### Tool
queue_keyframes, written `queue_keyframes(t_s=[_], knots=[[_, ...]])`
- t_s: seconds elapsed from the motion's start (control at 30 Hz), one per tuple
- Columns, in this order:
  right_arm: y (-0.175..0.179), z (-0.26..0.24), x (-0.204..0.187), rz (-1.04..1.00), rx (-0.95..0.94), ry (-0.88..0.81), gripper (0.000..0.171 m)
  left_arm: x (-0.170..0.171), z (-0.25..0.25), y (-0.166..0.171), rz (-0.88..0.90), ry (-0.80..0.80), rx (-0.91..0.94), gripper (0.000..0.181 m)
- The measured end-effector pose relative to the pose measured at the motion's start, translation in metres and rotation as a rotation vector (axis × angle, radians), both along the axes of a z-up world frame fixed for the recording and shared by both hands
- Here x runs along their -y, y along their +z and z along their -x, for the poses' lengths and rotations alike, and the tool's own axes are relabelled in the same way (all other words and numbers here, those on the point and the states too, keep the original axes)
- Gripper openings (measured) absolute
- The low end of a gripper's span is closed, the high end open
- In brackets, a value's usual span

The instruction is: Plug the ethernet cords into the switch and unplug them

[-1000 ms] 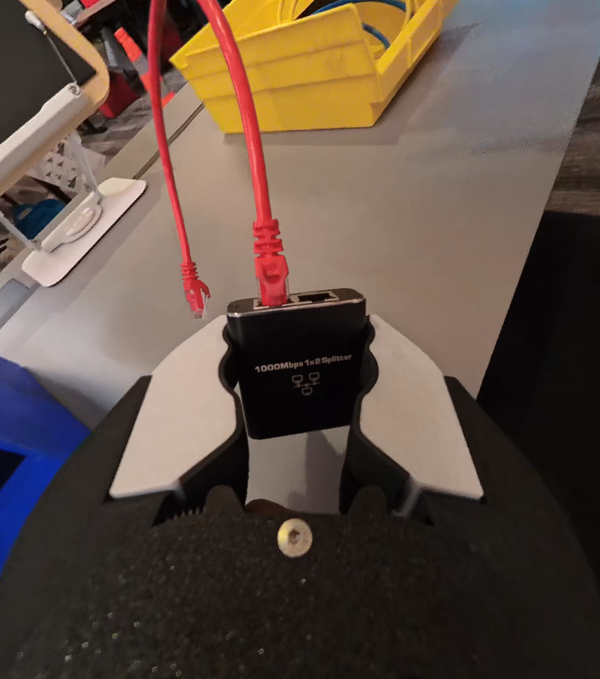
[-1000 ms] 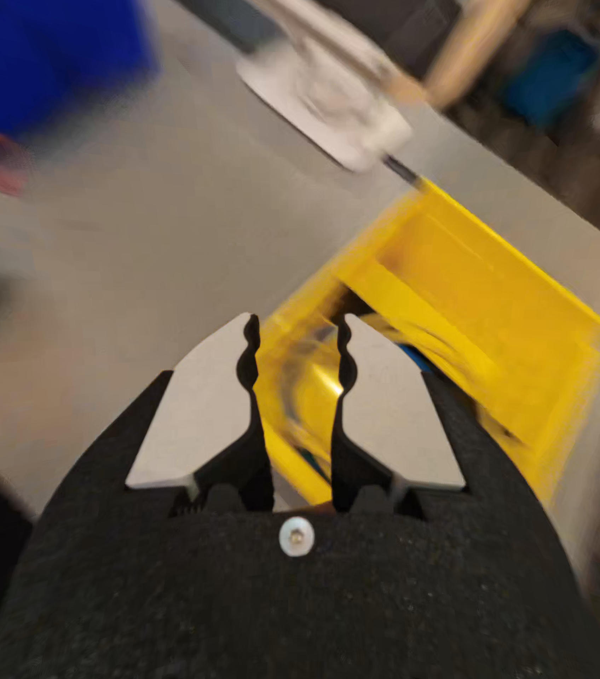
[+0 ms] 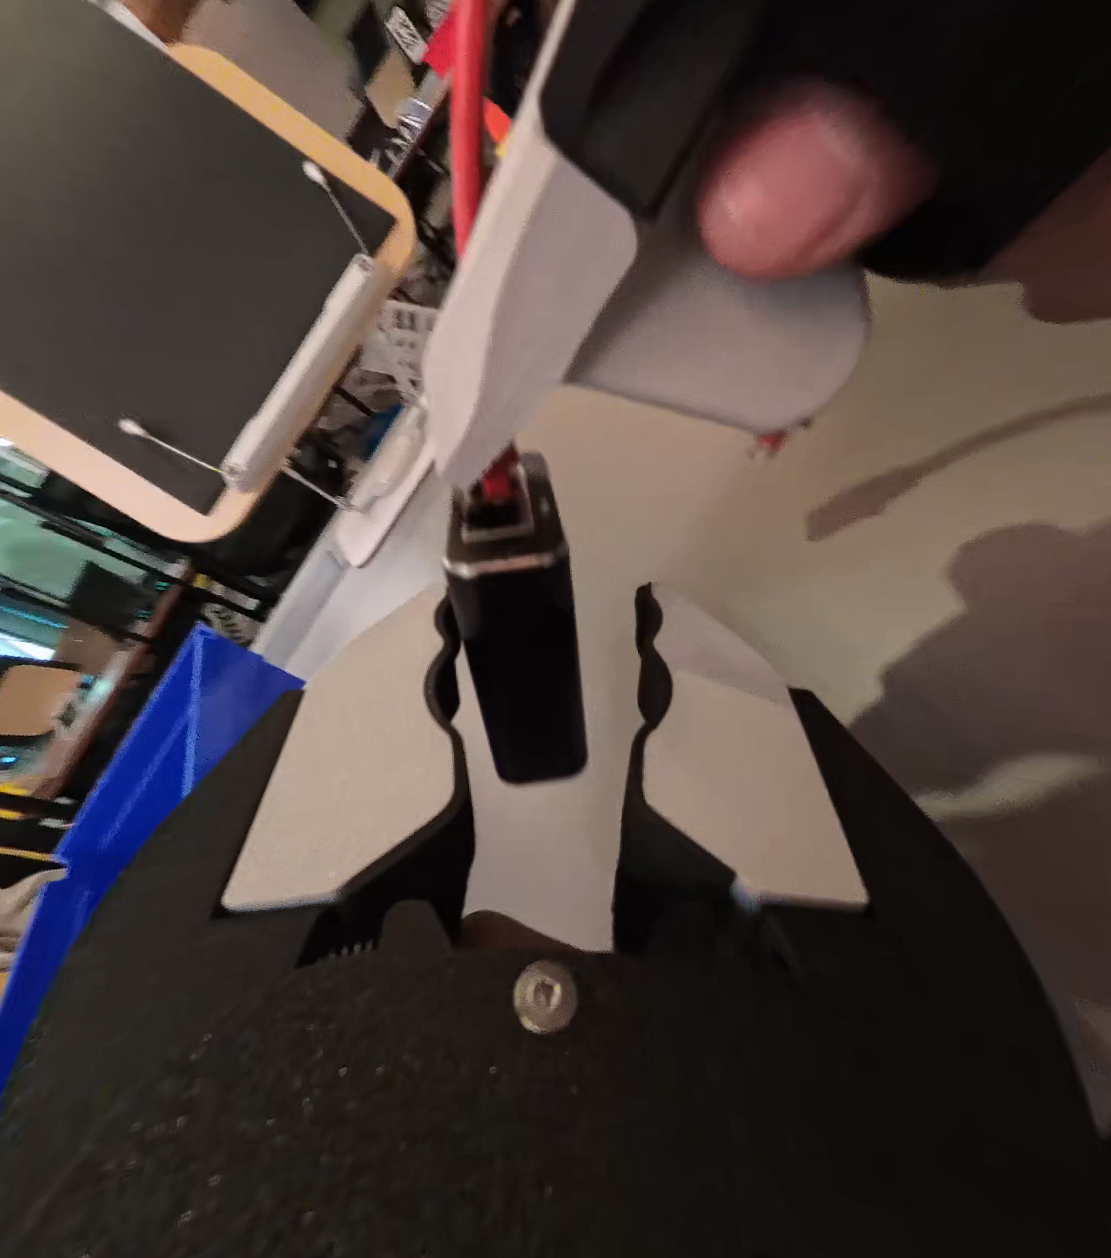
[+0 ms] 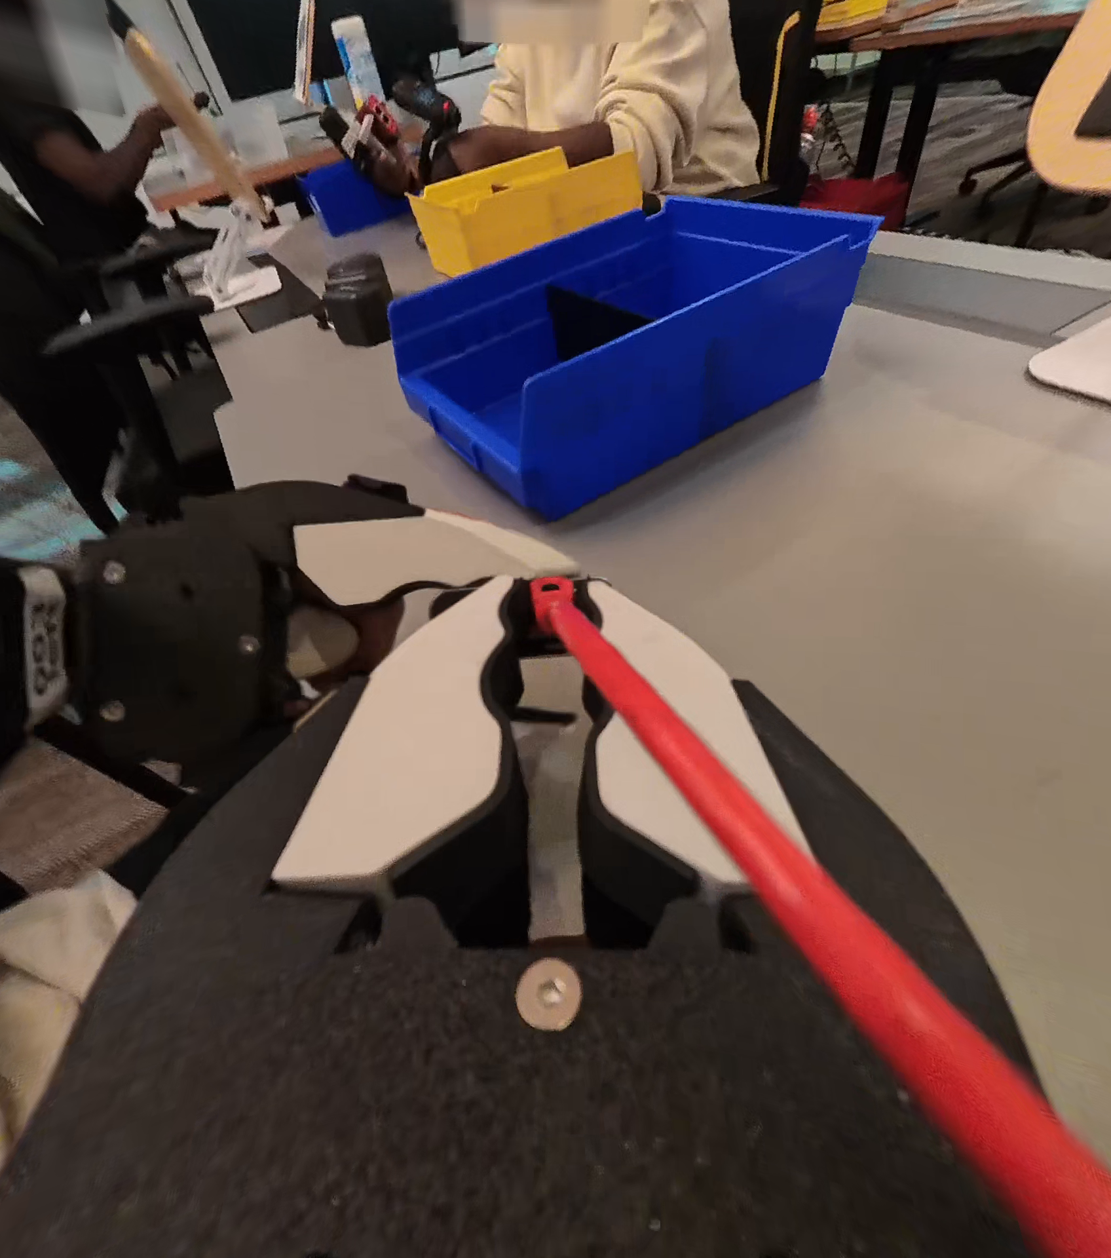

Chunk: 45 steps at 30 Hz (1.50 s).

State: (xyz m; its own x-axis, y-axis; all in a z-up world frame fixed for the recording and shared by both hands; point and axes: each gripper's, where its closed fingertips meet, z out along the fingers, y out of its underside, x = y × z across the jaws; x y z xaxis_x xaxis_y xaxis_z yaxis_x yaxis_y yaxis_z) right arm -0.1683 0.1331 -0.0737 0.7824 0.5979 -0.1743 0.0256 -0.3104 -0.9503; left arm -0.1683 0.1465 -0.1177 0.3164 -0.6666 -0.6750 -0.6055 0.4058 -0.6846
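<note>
**Switch hanging by one plug**

To the far left sits the blue bin [image 4: 641,422], out of the way. Nearer, the left gripper [image 3: 539,599] has its fingers spread. The black switch [image 3: 519,667] sits between them, with a clear gap on its right side, so I judge nothing is clamping it. Right of that, the right gripper [image 4: 549,592] is clenched on the plug [image 4: 544,598] of the red cord [image 4: 743,817], which is seated in the switch's port.

The switch seems to hang from that plug above the table [image 4: 879,578]. If the latch slips, it drops. A pull now would only drag the switch along, so the left fingers need to close first.
</note>
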Motion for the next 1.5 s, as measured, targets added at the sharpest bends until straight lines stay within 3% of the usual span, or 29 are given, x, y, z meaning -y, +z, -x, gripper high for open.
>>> queue_keyframes(t_s=[0.1, 0.17, 0.3, 0.53, 0.7, 0.8, 1.03, 1.2, 1.5], knots=[[-0.007, 0.003, -0.001, 0.052, -0.029, -0.029, 0.013, -0.01, -0.003, 0.008, -0.056, 0.032, 0.017, 0.043], [-0.01, 0.011, 0.002, 0.062, -0.063, 0.003, 0.013, -0.011, -0.005, 0.005, -0.063, 0.004, 0.002, 0.026], [-0.006, 0.005, -0.001, -0.031, -0.028, 0.024, 0.017, -0.021, -0.014, 0.013, -0.179, -0.068, -0.003, 0.027], [-0.046, -0.026, 0.008, -0.043, 0.355, 0.059, 0.035, -0.095, -0.059, 0.025, -0.323, -0.169, 0.045, 0.027], [0.0, -0.058, -0.002, -0.26, 0.676, 0.045, 0.029, -0.133, -0.102, 0.007, -0.39, -0.246, 0.024, 0.026], [0.019, -0.08, -0.03, -0.339, 0.95, 0.1, 0.031, -0.133, -0.115, -0.006, -0.358, -0.297, 0.003, 0.027], [-0.028, -0.099, -0.098, -0.321, 1.308, 0.271, 0.034, -0.122, -0.118, -0.023, -0.318, -0.329, -0.076, 0.027], [-0.045, -0.098, -0.105, -0.349, 1.377, 0.338, 0.021, -0.124, -0.118, -0.029, -0.269, -0.333, -0.096, 0.027], [-0.056, -0.104, -0.108, -0.386, 1.395, 0.323, 0.016, -0.119, -0.118, -0.03, -0.29, -0.346, -0.111, 0.027]])
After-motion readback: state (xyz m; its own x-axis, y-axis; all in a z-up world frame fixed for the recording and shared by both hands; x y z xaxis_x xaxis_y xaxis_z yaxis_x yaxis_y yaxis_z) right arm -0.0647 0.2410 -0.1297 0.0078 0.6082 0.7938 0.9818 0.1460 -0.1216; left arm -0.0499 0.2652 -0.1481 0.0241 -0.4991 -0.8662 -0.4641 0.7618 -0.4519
